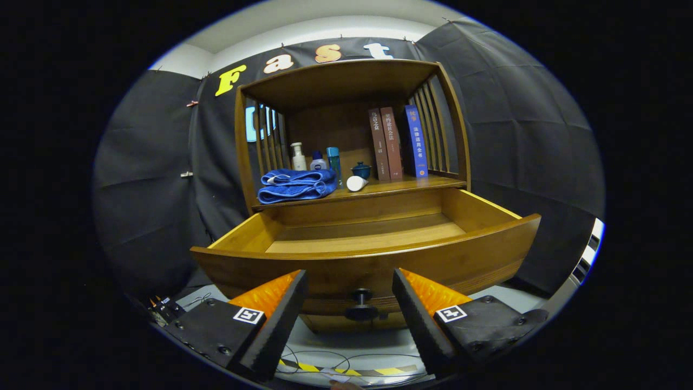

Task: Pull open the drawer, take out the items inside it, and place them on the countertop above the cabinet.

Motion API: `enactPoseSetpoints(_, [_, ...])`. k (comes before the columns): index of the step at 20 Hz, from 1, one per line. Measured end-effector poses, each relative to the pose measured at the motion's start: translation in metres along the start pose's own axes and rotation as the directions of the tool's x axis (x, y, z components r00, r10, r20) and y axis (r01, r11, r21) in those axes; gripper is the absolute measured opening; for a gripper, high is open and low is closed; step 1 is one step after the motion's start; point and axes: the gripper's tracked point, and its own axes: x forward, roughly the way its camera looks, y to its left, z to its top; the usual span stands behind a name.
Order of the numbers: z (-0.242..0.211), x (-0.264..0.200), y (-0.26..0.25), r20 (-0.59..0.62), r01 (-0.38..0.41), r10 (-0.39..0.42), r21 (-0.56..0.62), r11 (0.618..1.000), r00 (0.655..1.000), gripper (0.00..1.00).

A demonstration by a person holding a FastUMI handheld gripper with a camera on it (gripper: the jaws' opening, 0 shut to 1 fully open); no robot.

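Gripper fingers spread wide, nothing between them but air; they sit just in front of the drawer, one either side of its knob, not touching it. Drawer pulled well out of the cabinet, its curved front facing the gripper. Visible part of the drawer floor is bare wood; near strip behind the front panel is hidden, can't tell what's there. Countertop just above the drawer holds a folded blue towel at its left end, behind it a white pump bottle, a small bottle with dark cap and a teal bottle. A white cup lies on its side near the middle, a small dark lidded pot just behind it. Three books stand upright to the right, two brown, one blue. Cables and a yellow-black striped tape on the floor below the drawer.
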Motion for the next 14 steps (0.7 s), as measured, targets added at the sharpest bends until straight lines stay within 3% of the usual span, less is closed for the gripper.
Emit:
enactPoseSetpoints(5, [-0.016,0.023,-0.014,-0.074,0.04,-0.04,-0.003,0.999,0.996,1.0])
enactPoseSetpoints(14, [-0.002,0.055,-0.013,-0.021,0.037,-0.038,-0.049,0.998,0.999,0.99])
